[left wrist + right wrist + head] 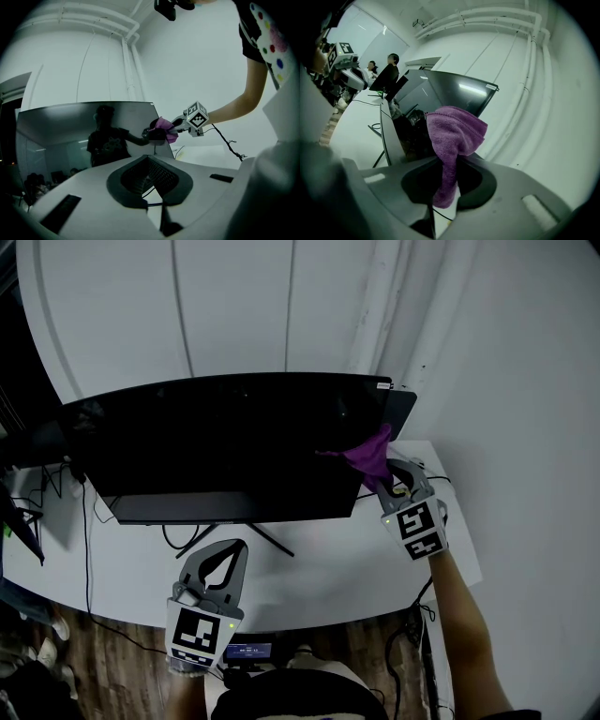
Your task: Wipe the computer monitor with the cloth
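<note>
right gripper (386, 479) is up at the right edge of the computer monitor (234, 442), jaws clamped on a purple cloth (370, 456). in the right gripper view you can see the cloth pinched right between the two jaws, with a folded bunch sticking out past the tips and a tail hanging down on the near side. the bunched end looks like it's touching the dark screen close to the upper right corner, and the left gripper view shows it sitting right against that edge, with its reflection meeting it in the glass. the screen is off and just mirrors the room. left gripper (227, 549) is low, in front of the monitor and well apart from the cloth, hovering over the near part of the white desk (319, 568). its jaws are pressed together with nothing in them; its own view only shows a bit of desk and a thin cable through the gap behind the tips. the monitor stands on thin black stand legs (267, 538), and a dark cable (86, 540) runs down across the desk on the left toward the wooden floor (112, 662).
</note>
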Demonstrator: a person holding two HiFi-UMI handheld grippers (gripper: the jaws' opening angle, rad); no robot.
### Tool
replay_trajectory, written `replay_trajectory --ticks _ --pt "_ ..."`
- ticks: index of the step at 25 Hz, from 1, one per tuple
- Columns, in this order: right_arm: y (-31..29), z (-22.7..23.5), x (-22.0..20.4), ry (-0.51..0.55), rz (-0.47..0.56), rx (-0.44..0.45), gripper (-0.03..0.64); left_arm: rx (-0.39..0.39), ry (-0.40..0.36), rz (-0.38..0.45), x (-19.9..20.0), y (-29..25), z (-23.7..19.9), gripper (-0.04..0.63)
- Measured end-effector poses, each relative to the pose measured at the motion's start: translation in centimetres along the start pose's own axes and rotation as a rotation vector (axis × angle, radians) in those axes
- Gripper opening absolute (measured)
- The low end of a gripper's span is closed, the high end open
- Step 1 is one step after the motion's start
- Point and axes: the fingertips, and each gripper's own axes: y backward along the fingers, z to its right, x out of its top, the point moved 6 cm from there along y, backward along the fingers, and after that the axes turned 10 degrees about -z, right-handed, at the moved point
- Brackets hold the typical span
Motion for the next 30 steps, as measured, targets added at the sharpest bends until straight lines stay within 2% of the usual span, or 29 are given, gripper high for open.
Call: replay_trajectory --ticks 16,23,30 --pt "-1.9 -4.6 -6.4 -0.053 -0.099 0.114 0.069 0.077 0.035 -0.056 -1.7 0.8 0.8 0.006" --pt "-2.4 -6.7 -9.0 -0.092 -0.138 0.167 0.069 0.104 0.057 -0.055 -1.5 1.5 1.6 0.006" --pt "-3.1 -8.3 -11.5 -0.171 -0.172 0.208 0.069 0.138 0.064 -0.067 -1.8 1.8 2.6 0.006"
